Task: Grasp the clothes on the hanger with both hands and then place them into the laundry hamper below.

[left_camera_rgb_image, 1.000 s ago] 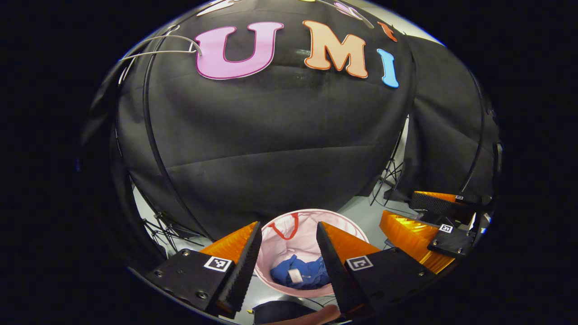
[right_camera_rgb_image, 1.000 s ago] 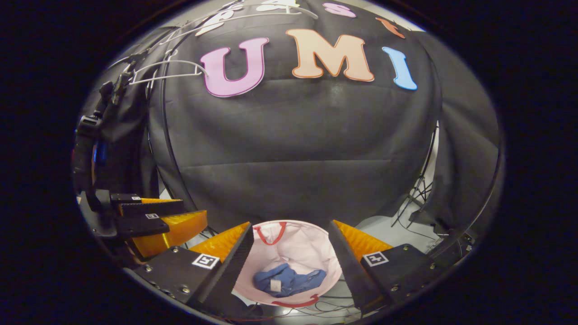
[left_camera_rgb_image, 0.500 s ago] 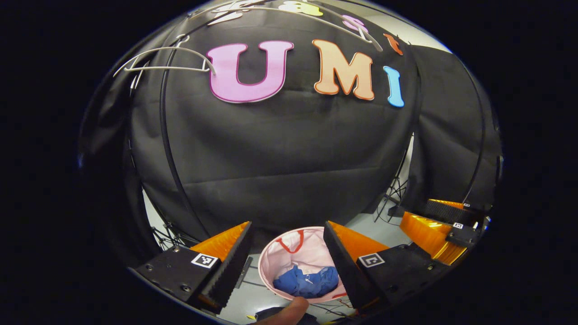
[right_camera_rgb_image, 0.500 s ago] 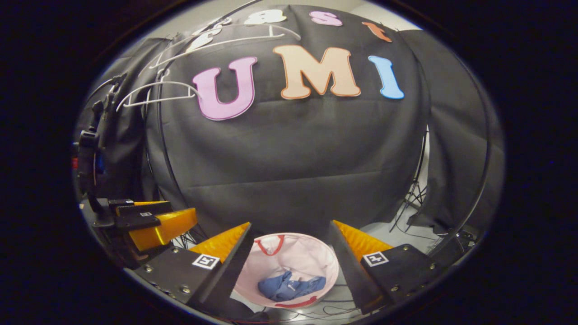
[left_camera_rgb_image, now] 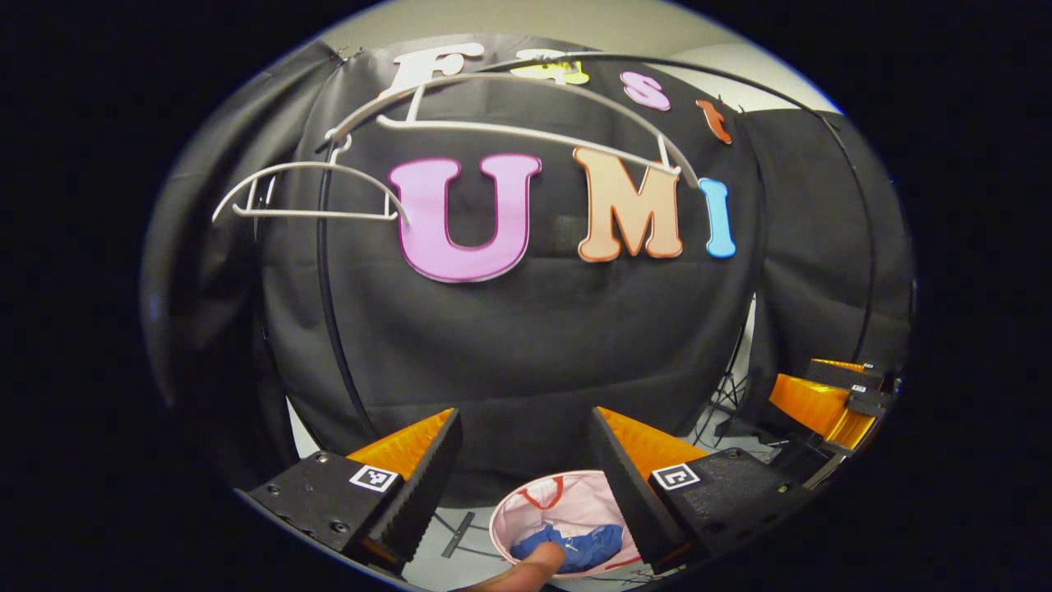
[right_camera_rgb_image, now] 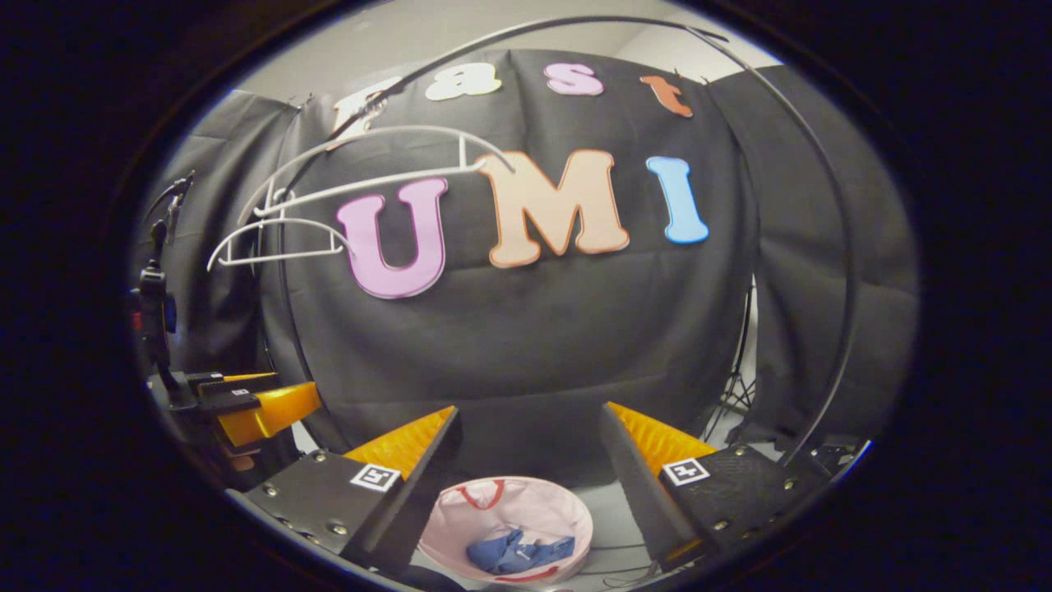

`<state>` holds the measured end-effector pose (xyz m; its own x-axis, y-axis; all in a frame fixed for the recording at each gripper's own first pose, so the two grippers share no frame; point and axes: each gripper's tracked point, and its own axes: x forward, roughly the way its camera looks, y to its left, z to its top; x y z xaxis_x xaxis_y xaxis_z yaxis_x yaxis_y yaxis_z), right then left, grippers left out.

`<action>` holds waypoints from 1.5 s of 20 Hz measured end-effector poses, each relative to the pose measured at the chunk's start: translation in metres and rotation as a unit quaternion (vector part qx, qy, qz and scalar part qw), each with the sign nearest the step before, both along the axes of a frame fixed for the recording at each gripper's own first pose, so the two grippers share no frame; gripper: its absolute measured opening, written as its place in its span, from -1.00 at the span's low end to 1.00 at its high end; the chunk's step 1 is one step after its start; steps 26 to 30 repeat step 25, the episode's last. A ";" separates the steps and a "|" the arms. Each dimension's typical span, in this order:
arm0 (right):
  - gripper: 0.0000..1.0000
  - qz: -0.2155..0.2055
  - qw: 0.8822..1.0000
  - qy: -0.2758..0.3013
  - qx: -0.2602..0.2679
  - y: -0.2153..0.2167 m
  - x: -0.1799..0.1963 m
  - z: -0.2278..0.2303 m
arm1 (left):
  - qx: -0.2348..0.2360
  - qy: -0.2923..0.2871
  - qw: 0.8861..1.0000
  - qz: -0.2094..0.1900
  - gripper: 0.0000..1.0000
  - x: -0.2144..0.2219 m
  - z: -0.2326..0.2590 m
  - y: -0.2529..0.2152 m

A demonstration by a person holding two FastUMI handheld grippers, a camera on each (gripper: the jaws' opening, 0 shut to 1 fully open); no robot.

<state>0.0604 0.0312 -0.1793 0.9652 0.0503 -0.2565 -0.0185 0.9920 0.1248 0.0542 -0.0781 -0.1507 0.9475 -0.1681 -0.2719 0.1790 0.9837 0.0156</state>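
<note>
A pink laundry hamper [left_camera_rgb_image: 579,503] with red handles stands on the floor below, and the blue clothes [left_camera_rgb_image: 585,544] lie crumpled inside it. My left gripper [left_camera_rgb_image: 522,415] hangs open well above it with nothing between its fingers. In the right gripper view the same hamper [right_camera_rgb_image: 530,508] and blue clothes [right_camera_rgb_image: 514,551] sit low between the fingers of my right gripper [right_camera_rgb_image: 529,411], which is open and holds nothing. Two white hangers [left_camera_rgb_image: 312,191] [left_camera_rgb_image: 526,123] hang bare on the rail at upper left, seen again as hangers [right_camera_rgb_image: 279,240] [right_camera_rgb_image: 386,168] in the right gripper view.
A person's fingertip [left_camera_rgb_image: 526,569] pokes in at the bottom edge. The right gripper [left_camera_rgb_image: 826,403] shows far right in the left gripper view, the left gripper [right_camera_rgb_image: 251,403] far left in the right one. A stand with a device [right_camera_rgb_image: 156,300] is at the left. Tripod legs and cables cross the floor.
Both grippers have risen and tilted upward, staying open. The hamper with the clothes has slid lower and smaller in both views, and the bare hangers have come further into sight.
</note>
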 end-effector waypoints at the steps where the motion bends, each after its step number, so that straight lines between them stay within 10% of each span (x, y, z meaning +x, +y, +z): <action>1: 1.00 0.004 1.000 -0.009 0.000 0.001 -0.003 0.016 | -0.003 -0.008 1.000 0.002 0.92 -0.001 0.013 0.000; 9: 0.96 0.033 0.997 -0.076 0.006 0.010 -0.042 0.114 | -0.033 -0.086 0.996 0.012 0.89 -0.023 0.099 -0.001; 30: 0.99 0.053 0.993 -0.091 0.056 -0.057 -0.091 0.109 | -0.038 -0.118 0.992 0.013 0.90 -0.065 0.128 -0.068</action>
